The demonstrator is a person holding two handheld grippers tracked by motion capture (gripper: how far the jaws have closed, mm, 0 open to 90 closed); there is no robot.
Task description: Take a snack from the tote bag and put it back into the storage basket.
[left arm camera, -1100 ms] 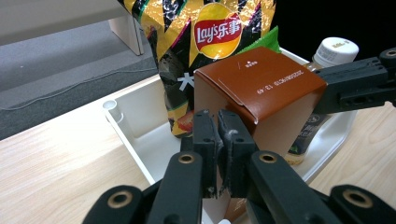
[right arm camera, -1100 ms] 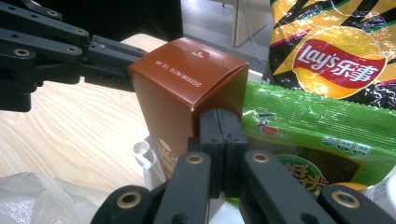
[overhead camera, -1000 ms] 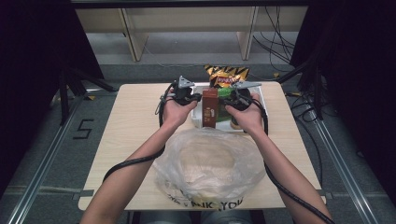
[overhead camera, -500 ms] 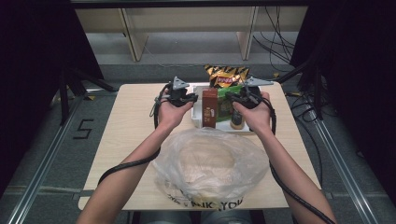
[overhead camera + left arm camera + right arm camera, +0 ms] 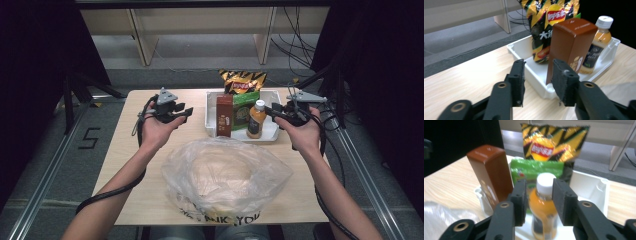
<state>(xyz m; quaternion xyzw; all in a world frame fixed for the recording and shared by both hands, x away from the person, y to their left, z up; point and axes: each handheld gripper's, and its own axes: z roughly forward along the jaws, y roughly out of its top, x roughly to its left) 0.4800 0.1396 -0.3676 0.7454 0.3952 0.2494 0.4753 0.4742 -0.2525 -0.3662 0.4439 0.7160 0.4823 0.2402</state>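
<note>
A brown carton (image 5: 224,116) stands upright at the front left of a white tray (image 5: 215,131). An orange drink bottle (image 5: 256,120) stands beside it, with a green packet (image 5: 245,107) and a yellow-black chips bag (image 5: 242,81) behind. My left gripper (image 5: 186,113) hovers left of the tray. Its jaws have just been opening and hold nothing (image 5: 537,75); the carton (image 5: 571,42) lies beyond them. My right gripper (image 5: 272,110) sits right of the bottle. Its jaws have also just been opening (image 5: 539,200), and they frame the bottle (image 5: 541,220) without touching it.
A large crumpled clear plastic bag (image 5: 225,175) lies on the wooden table (image 5: 125,165) in front of the tray, between the person's forearms. Cables trail from both grippers. Dark curtains flank the table, and a pale shelf (image 5: 200,25) stands beyond it.
Both grippers were close against the brown carton. They have since drawn apart, left and right, and their jaws have opened. The carton stands free in the tray.
</note>
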